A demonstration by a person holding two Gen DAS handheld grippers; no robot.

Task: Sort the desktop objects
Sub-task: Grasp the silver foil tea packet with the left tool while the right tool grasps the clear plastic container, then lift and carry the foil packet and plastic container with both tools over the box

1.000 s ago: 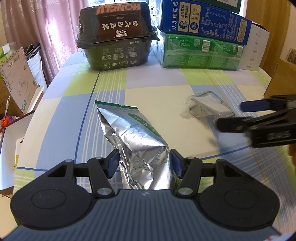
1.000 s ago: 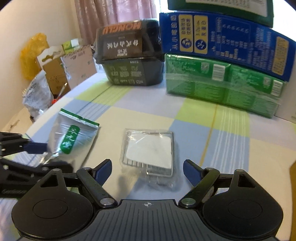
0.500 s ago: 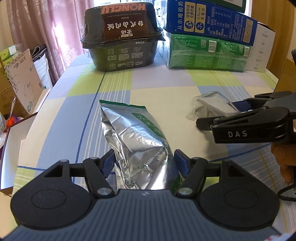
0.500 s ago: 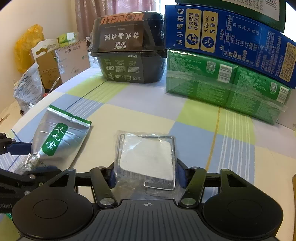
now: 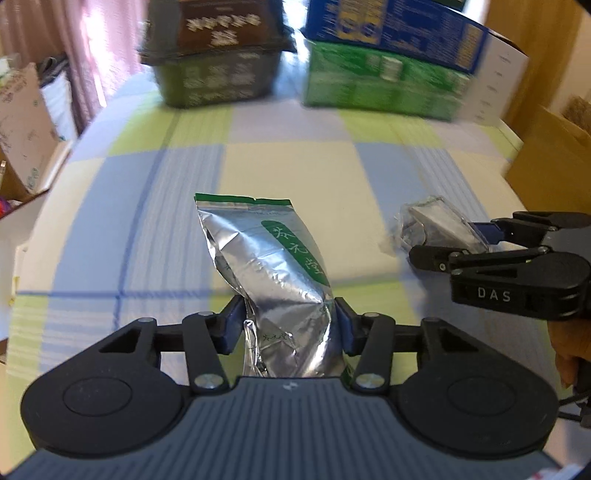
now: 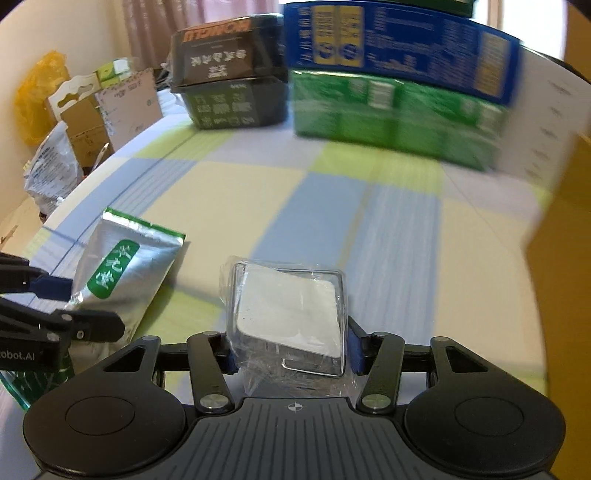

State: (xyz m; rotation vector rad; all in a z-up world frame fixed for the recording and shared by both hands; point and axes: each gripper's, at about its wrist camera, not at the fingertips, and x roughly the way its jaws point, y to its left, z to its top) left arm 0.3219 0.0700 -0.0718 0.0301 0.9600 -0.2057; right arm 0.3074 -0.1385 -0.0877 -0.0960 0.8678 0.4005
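A silver foil bag (image 5: 273,266) with a green label lies lengthwise on the checked tablecloth (image 5: 155,229). My left gripper (image 5: 288,317) pinches its near end, and the jaws are still closing as the foil creases between the pads. To its right, my right gripper (image 5: 448,240) grips a clear plastic packet (image 5: 432,221). In the right wrist view the packet (image 6: 288,306) holds a white pad and a wire frame. The right gripper (image 6: 291,354) presses on both its sides, jaws still closing. The foil bag (image 6: 125,269) and left gripper (image 6: 88,306) show at the left.
At the table's far edge stand a dark food container (image 5: 214,70), a green carton (image 5: 376,81) and a blue carton (image 5: 391,29) on top of it. A brown cardboard box (image 5: 546,155) stands at the right edge. Cardboard pieces (image 5: 22,122) lean left of the table. A hand (image 5: 569,350) holds the right gripper.
The right gripper came forward around the clear packet and its wide jaws closed onto it. The left jaws narrowed on the foil bag, which now looks squeezed. Both views are blurred.
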